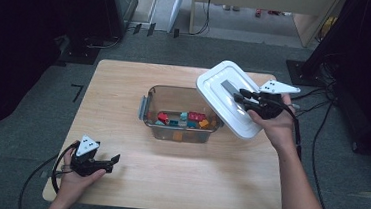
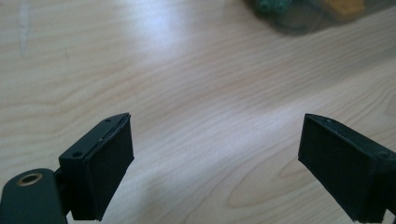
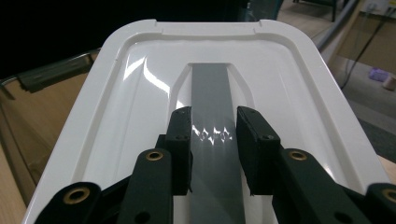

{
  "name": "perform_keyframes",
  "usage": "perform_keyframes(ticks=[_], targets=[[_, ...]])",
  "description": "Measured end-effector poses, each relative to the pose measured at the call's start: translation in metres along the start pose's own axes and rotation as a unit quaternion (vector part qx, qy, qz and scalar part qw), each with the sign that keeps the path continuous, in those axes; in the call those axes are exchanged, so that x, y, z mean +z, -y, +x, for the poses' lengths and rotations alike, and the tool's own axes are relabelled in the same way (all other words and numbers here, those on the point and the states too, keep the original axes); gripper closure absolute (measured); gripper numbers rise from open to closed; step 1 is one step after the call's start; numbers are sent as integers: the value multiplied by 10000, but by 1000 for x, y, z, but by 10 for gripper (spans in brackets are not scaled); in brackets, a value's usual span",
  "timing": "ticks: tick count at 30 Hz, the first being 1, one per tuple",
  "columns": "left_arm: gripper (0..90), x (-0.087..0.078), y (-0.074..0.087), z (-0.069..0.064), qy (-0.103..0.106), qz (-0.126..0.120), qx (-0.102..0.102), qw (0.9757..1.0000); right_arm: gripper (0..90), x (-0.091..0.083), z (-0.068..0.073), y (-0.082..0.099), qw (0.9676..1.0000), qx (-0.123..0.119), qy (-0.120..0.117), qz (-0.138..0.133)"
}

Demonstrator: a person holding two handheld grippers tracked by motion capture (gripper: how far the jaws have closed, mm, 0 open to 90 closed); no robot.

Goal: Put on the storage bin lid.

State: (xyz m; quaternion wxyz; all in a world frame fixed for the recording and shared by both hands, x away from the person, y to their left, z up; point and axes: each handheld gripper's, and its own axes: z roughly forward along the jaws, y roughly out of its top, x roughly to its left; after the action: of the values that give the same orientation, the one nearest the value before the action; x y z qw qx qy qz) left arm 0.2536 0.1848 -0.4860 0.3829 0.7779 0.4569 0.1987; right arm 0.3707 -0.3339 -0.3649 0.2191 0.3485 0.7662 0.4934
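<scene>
A clear plastic box (image 1: 148, 106) stands mid-table, open at the top, with several small coloured toy blocks (image 1: 188, 120) in it. My right gripper (image 1: 240, 95) is shut on the grey handle (image 3: 212, 93) of the white lid (image 1: 220, 82), which hangs tilted in the air over the box's right end. In the right gripper view the two pads press on either side of that handle strip, and the white lid (image 3: 140, 93) spreads out beyond them. My left gripper (image 1: 115, 159) rests near the table's front left, jaws open and bare; its gripper view (image 2: 215, 158) shows bare wood between the pads.
The light wooden table (image 1: 125, 74) stands on a grey carpeted floor. Dark equipment and cables stand at the far left and the right, and a pale wooden desk rises beyond the table's far edge. A blurred corner of the box (image 2: 317, 14) sits ahead of my left gripper.
</scene>
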Motion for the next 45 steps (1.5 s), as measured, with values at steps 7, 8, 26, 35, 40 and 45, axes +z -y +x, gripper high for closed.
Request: perform_keyframes(ticks=[7, 8, 26, 35, 40, 45], targets=[[102, 2, -21, -8, 87, -198, 54, 9998, 683, 20, 9, -10, 9986, -237, -475, 53], [102, 3, -25, -9, 101, -233, 56, 9997, 683, 23, 10, -11, 9982, -263, -532, 54], [102, 17, -74, -30, 408, -673, 69, 9969, 683, 80, 32, -26, 9771, -1181, -1735, 337], [106, 25, -85, -38, 615, -758, 71, 9952, 682, 111, 39, -27, 9575, -1532, -2370, 599], [134, 28, -89, -42, 820, -799, 52, 9934, 683, 122, 44, -31, 9467, -1707, -2622, 764], [155, 29, -91, -46, 914, -879, 104, 9919, 682, 131, 44, -31, 9378, -1766, -2874, 819]])
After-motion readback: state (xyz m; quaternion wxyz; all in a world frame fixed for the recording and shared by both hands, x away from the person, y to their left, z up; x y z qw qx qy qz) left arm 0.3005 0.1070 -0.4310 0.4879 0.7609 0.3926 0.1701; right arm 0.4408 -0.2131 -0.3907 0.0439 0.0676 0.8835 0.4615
